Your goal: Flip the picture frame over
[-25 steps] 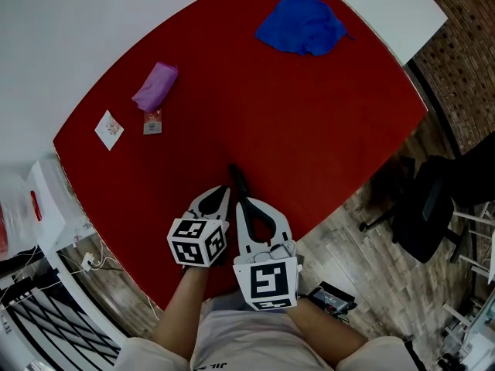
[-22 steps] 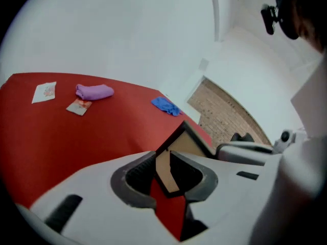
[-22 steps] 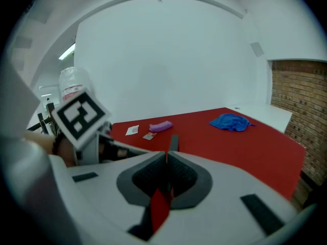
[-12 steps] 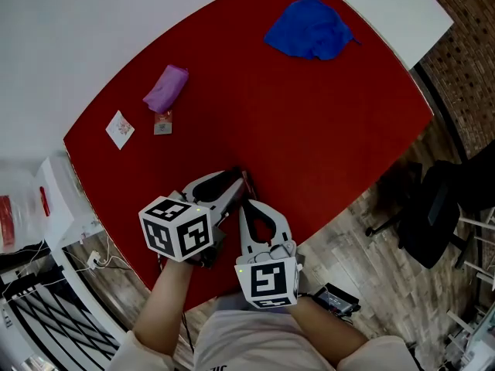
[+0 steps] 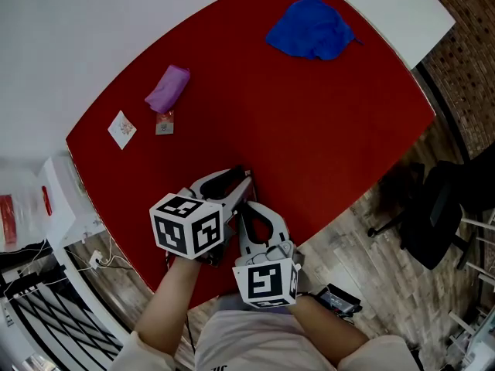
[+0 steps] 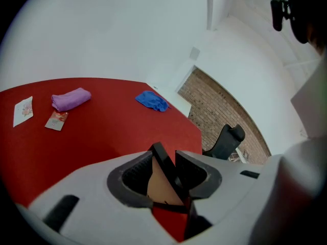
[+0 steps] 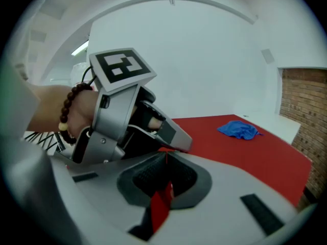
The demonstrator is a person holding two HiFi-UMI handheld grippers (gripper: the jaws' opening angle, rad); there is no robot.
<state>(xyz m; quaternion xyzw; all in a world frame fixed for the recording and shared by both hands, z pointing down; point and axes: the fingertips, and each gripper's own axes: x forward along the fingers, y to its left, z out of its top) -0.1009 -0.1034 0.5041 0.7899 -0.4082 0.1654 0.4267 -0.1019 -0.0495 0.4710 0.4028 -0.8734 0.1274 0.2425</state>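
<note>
The picture frame (image 6: pixel 159 187), with a black rim and tan back, stands tilted on edge between my two grippers at the near edge of the red table (image 5: pixel 309 130). My left gripper (image 5: pixel 244 178) straddles its top, and its jaws are opening. One pad is clearly off the frame, which leans by the other. In the left gripper view the frame fills the gap of the left gripper (image 6: pixel 164 160). My right gripper (image 5: pixel 246 207) sits just behind, shut on the frame's thin lower edge. In the right gripper view only a sliver shows between the right gripper (image 7: pixel 164 160) pads.
A blue cloth (image 5: pixel 311 28) lies at the far right of the table. A purple roll (image 5: pixel 167 88) and two small packets (image 5: pixel 122 129) lie at the left. A black office chair (image 5: pixel 433 207) stands on the wood floor to the right.
My left gripper has risen and its jaws have spread from shut to wide around the frame's upper edge. The right gripper has stayed put.
</note>
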